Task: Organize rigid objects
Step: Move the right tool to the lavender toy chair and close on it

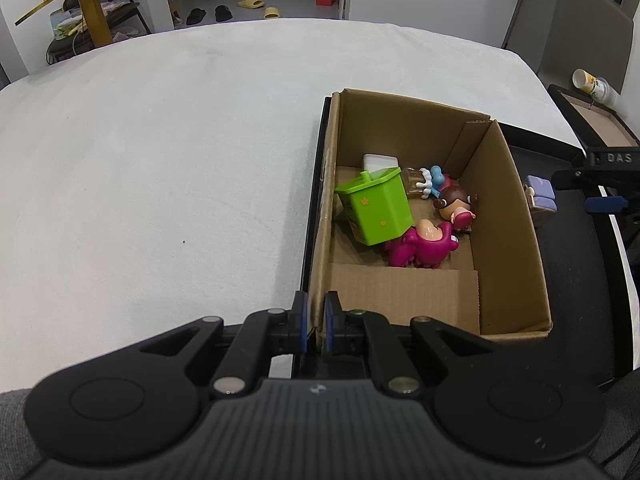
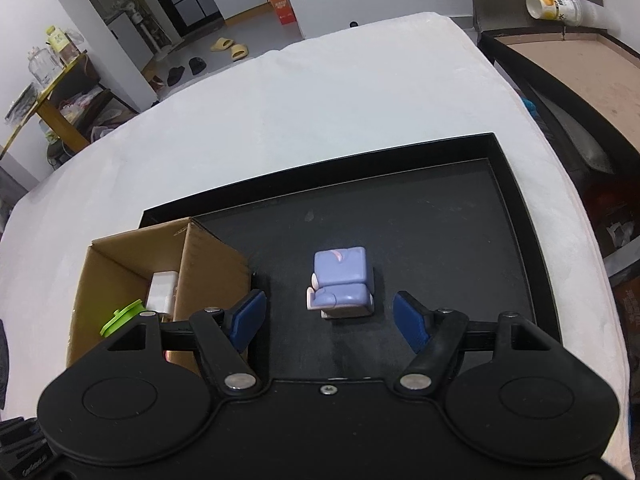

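Two claws show, one in each hand. The left gripper sits at 6 o'clock in the left view. Its two blue pads are squeezed on the near wall of the cardboard box, which is brown, stiff and ridged like paper waves. To the left of the box lies a soft white cloth with a fuzzy look. Inside the box, a shiny green bin with tiny stars leans on its side. Behind it, at 12 o'clock, is a smooth white block. At 5 o'clock from the bin lies a glossy pink bear toy. Right of that is a round-headed doll with brown hair.

The box stands on a flat black tray with a raised rim. In the right view, a boxy purple toy with smooth sides sits on the tray, right of the box. The right gripper is spread wide, one blue pad on each side of the purple toy, not touching it.
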